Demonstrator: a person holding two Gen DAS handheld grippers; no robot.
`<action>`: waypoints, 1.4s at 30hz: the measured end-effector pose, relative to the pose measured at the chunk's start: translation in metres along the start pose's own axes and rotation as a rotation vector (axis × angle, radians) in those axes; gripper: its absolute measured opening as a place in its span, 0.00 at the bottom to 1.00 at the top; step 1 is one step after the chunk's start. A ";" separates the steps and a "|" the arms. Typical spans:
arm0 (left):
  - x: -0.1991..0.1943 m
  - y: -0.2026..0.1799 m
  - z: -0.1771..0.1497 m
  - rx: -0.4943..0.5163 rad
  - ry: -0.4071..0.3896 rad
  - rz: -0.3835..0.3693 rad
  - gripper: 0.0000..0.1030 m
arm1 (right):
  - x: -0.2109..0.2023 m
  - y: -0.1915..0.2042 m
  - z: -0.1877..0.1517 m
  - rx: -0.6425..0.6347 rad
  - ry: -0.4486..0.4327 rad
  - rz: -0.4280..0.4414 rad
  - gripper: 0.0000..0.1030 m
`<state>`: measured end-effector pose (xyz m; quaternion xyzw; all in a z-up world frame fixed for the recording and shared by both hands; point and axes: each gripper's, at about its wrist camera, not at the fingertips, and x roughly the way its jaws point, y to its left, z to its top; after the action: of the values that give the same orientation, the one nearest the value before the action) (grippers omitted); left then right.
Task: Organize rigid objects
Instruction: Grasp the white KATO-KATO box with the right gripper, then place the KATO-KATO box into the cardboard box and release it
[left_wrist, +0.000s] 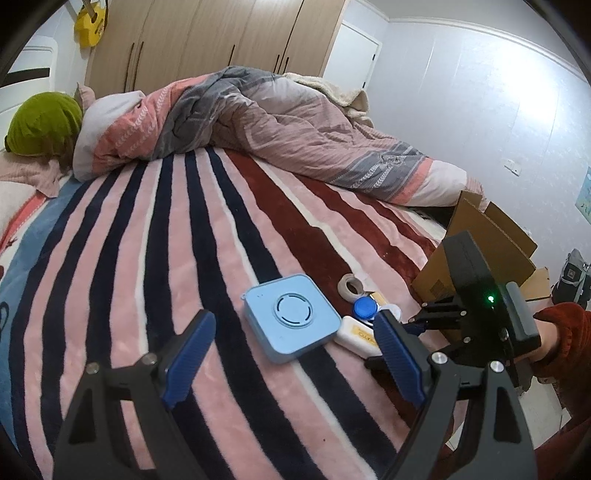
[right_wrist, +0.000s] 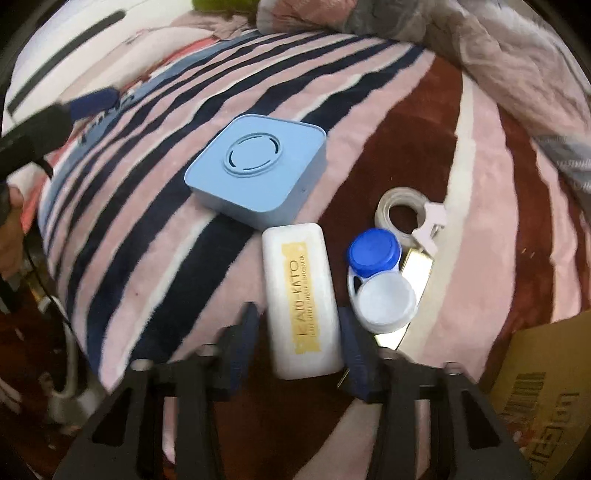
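Observation:
A cluster of small objects lies on the striped blanket (right_wrist: 122, 266). A white oblong case with a yellow label (right_wrist: 301, 291) lies between the blue fingers of my right gripper (right_wrist: 300, 326). A thin gap shows at its left finger, so the gripper is open around the case's near half. Beside the case sit a light blue square box (right_wrist: 258, 166), a contact lens case with a blue cap (right_wrist: 376, 273) and a tape roll (right_wrist: 397, 210). My left gripper (left_wrist: 295, 358) hovers open just short of the blue box (left_wrist: 291, 317), holding nothing.
A brown cardboard box (left_wrist: 491, 251) stands open at the bed's right edge, close behind the right gripper's body (left_wrist: 480, 306). A rumpled quilt (left_wrist: 258, 114) and a green pillow (left_wrist: 44, 122) fill the far side of the bed. A flat shiny gold item (right_wrist: 419, 264) lies under the lens case.

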<state>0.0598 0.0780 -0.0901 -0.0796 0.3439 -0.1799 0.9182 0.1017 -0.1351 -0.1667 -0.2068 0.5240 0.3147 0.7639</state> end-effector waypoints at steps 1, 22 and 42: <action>0.001 0.000 0.001 0.000 0.003 -0.004 0.83 | -0.001 0.002 0.000 -0.008 -0.009 -0.005 0.30; -0.014 -0.141 0.065 0.189 -0.029 -0.176 0.39 | -0.175 0.013 -0.024 -0.040 -0.408 0.077 0.30; 0.094 -0.282 0.101 0.320 0.117 -0.243 0.42 | -0.209 -0.129 -0.110 0.187 -0.414 -0.002 0.30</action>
<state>0.1149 -0.2166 0.0054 0.0372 0.3518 -0.3459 0.8690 0.0658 -0.3537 -0.0143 -0.0665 0.3829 0.2997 0.8713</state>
